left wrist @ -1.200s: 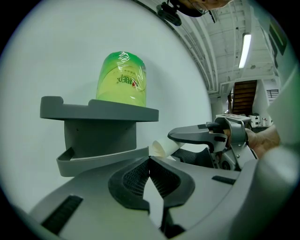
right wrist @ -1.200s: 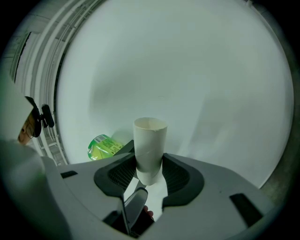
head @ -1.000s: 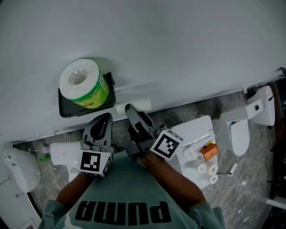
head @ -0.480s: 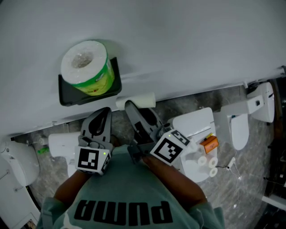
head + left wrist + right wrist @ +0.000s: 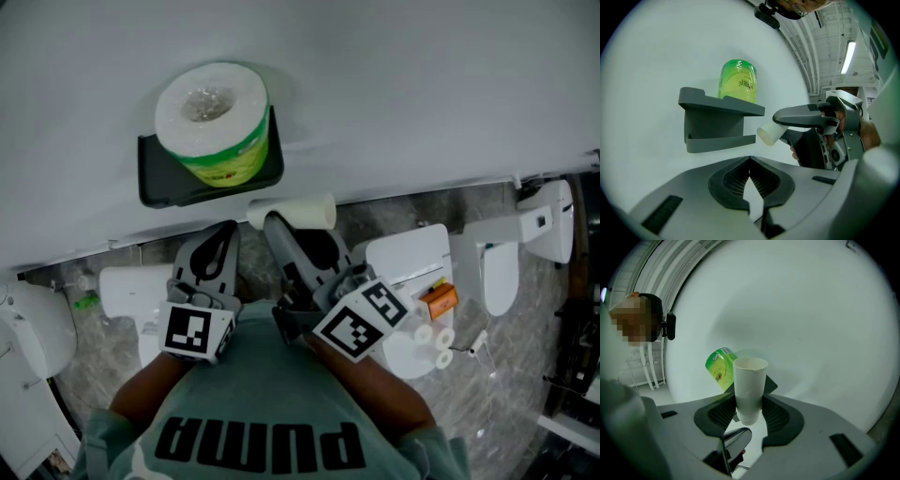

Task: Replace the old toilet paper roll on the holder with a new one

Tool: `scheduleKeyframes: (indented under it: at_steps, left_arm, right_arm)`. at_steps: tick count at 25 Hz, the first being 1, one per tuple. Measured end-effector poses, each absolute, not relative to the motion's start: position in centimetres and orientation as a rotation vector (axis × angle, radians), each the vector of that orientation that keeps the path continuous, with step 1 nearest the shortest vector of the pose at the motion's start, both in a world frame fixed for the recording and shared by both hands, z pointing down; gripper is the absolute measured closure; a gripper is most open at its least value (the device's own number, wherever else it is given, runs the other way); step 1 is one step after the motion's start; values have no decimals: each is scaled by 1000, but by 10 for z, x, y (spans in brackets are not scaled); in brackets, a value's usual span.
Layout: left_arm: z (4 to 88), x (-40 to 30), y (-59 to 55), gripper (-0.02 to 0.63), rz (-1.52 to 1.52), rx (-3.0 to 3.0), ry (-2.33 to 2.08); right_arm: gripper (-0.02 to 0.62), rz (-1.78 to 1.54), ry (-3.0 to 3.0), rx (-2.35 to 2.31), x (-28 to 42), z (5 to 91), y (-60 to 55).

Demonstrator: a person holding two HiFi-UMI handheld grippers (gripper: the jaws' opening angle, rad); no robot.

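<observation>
As your right tongs [image 5: 277, 227] rolled over the last second, they kept their half-open clamp on the empty tube [image 5: 295, 212], just below the holder's [image 5: 159, 187] right end. Its long axis runs left-right along the wall. Left tongs [image 5: 223, 234]: closed, empty.

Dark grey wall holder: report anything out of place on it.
The dark grey wall holder's lower bracket is empty. The white toilet paper roll in green wrapping stands upright on its top shelf, still wrapped, not mounted. The bare cardboard tube is off the holder, clamped in the right gripper.
</observation>
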State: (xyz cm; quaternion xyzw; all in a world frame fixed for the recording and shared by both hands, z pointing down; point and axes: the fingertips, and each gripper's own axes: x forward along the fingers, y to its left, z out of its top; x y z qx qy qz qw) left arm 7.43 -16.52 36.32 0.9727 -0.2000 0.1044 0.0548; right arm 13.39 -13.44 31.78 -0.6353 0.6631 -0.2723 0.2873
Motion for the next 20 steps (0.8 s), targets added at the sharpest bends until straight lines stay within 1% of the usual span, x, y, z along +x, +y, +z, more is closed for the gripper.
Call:
scheduleKeyframes:
  at_steps: [20]
  left_arm:
    - [356, 46, -190, 603, 225, 2920, -648]
  right_arm:
    - [417, -415, 2031, -1946, 84, 263, -149]
